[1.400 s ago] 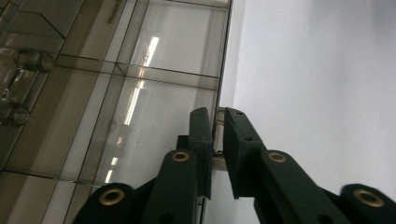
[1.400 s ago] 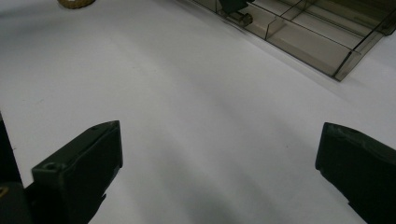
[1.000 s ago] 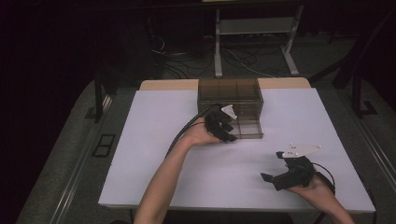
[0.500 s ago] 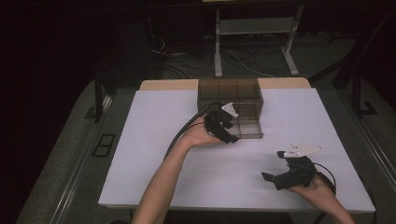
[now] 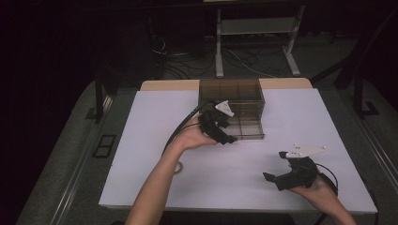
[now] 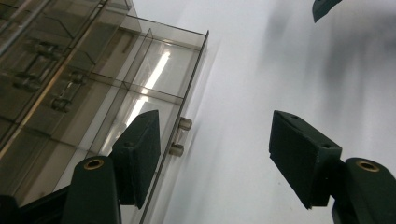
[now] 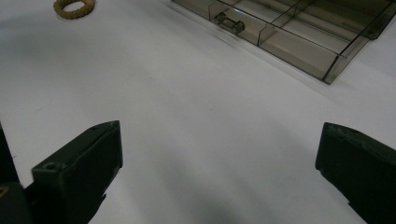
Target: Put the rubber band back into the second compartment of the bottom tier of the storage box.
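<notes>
A smoky clear drawer box (image 5: 230, 93) stands at the table's far middle, its lowest drawer (image 5: 248, 131) pulled out toward me. My left gripper (image 5: 227, 132) hovers at that drawer's front left. Its jaws have just been opening and nothing is between them (image 6: 215, 135). The drawer's small handle (image 6: 180, 137) lies just beside the left pad (image 6: 140, 154). The drawer's compartments (image 6: 154, 74) look empty. My right gripper (image 5: 277, 165) rests low near the table's front right, wide open and empty (image 7: 219, 154).
A tan braided ring (image 5: 178, 167) lies on the white tabletop (image 5: 141, 140) beside the left forearm and appears again as the ring (image 7: 74, 7). The drawer's handle (image 7: 229, 22) faces the right gripper across bare table. Dark floor, cables and a metal stand lie beyond the table.
The left gripper has lifted a little off the drawer's front and its jaws have spread. The right hand has stayed where it was.
</notes>
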`<state>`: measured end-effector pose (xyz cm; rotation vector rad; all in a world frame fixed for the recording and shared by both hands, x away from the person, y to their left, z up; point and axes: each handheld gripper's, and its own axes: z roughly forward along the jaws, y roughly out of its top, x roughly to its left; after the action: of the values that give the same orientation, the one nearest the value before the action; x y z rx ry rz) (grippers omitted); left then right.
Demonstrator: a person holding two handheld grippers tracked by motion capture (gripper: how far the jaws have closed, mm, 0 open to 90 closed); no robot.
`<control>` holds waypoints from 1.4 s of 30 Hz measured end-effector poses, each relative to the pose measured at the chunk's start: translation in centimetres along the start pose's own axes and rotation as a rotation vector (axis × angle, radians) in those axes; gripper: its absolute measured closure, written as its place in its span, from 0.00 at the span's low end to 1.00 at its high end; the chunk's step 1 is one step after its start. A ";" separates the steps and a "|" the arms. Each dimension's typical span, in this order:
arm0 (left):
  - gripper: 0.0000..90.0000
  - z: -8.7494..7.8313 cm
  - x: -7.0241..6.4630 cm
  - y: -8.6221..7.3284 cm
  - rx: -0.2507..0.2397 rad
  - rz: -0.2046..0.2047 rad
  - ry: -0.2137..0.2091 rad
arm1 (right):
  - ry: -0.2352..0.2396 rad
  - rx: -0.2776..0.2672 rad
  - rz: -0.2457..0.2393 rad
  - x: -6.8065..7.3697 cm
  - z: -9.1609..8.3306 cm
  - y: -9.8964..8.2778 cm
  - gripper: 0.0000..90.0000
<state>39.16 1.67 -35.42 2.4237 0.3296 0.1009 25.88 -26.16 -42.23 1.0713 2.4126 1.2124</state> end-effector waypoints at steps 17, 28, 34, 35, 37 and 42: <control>0.36 -3.0 -0.8 -2.1 -0.069 -0.044 0.034 | -0.003 -0.004 0.001 0.1 -0.1 0.1 0.00; 0.36 -4.4 -1.1 -3.4 -0.101 -0.056 0.050 | -0.003 -0.012 0.004 0.1 -0.2 0.1 0.00; 0.37 -5.3 -1.5 -4.3 -0.105 -0.063 0.060 | -0.003 -0.013 0.001 0.1 -0.1 0.1 0.00; 0.37 -5.4 -1.6 -4.5 -0.106 -0.064 0.063 | -0.003 -0.014 0.001 0.1 -0.1 0.1 0.00; 0.37 -5.8 -1.7 -5.0 -0.111 -0.079 0.067 | -0.002 -0.013 0.002 0.1 -0.1 0.1 0.00; 0.37 -6.7 -1.7 -6.2 -0.120 -0.092 0.079 | -0.003 -0.009 0.003 0.1 -0.1 0.1 0.00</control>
<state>35.12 9.94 -34.30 2.2859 0.4579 0.1712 25.77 -26.09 -42.08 1.0742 2.4017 1.2206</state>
